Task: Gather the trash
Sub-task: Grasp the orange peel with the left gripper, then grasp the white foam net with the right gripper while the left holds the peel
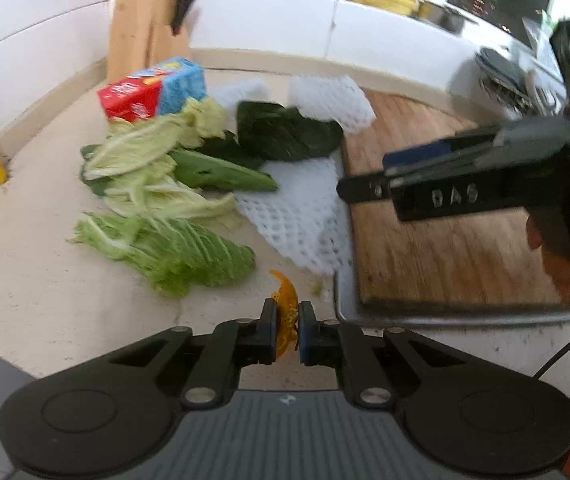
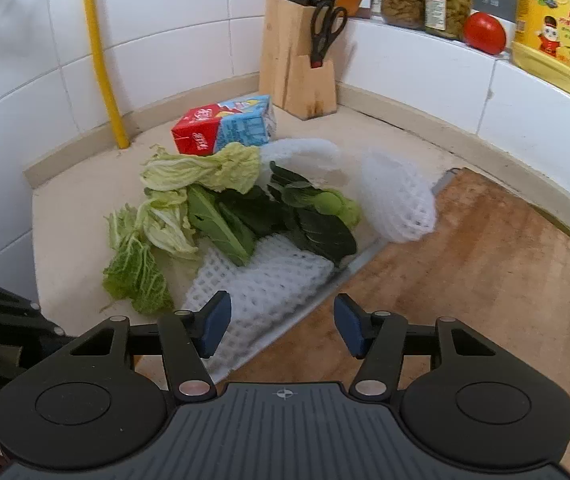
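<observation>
On speckled counter [image 1: 37,300], left gripper [image 1: 287,330] jaws pinch curled, possibly orange peel [image 1: 287,300]; right gripper [image 2: 281,326] jaws gape.

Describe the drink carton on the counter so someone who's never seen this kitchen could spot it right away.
Find the wooden knife block in the tiled corner. Just in front of it, behind the pile of cabbage leaves, the carton lies on its side. It is the only boxy item there, with a red end and light blue sides.

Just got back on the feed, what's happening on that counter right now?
Kitchen scraps are being collected. The left hand-held gripper is shut on an orange peel scrap. The right hand-held gripper is open and empty above the nearest white foam net. Cabbage leaves and a milk carton lie on the counter.
</observation>
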{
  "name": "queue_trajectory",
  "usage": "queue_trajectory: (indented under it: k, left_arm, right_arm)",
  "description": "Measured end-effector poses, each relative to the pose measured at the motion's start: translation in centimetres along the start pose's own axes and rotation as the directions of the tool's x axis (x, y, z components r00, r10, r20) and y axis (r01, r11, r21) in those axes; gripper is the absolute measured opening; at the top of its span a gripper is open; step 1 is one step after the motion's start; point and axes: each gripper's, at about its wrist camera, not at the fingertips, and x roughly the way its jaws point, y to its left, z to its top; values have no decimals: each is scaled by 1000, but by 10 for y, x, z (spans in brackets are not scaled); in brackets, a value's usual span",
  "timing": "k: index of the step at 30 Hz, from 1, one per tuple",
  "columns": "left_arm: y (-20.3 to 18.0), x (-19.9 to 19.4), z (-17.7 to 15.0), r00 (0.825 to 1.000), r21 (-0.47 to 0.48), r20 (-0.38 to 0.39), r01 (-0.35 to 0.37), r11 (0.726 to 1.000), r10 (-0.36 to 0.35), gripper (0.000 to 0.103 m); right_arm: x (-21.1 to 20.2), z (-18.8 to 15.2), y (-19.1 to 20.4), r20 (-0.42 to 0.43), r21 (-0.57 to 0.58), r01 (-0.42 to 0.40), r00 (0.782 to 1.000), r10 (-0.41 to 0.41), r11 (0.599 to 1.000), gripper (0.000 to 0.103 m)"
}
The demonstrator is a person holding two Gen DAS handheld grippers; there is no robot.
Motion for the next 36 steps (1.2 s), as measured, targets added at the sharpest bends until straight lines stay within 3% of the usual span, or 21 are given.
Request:
queue_trajectory:
  k: [11,17,26,31,36]
  left_arm:
    - [24,-17,-1,999,-131,38,-22,991,27,7]
    - [24,-19,0,998,-168,60,-16,986,27,7]
    - [31,-16,-1,998,-223,60,-15,975,29,7]
    - [32,-16,0,997,-232,66,-10,973,26,7]
    - [34,-19,0,997,-237,74,-1,972,19,7]
  right_arm:
    - [21,10,7,-23,-43,-49,999,48,998,69]
    - [33,15,13,-4,-96,-34,999,34,995,78]
    - [63,17,17,-109,-121,-56,993,42,991,79]
    - [61,19,22,-134,-134,-92,988,74,987,27]
    - [35,25,14,-166,-23,-219,963,212,976,22]
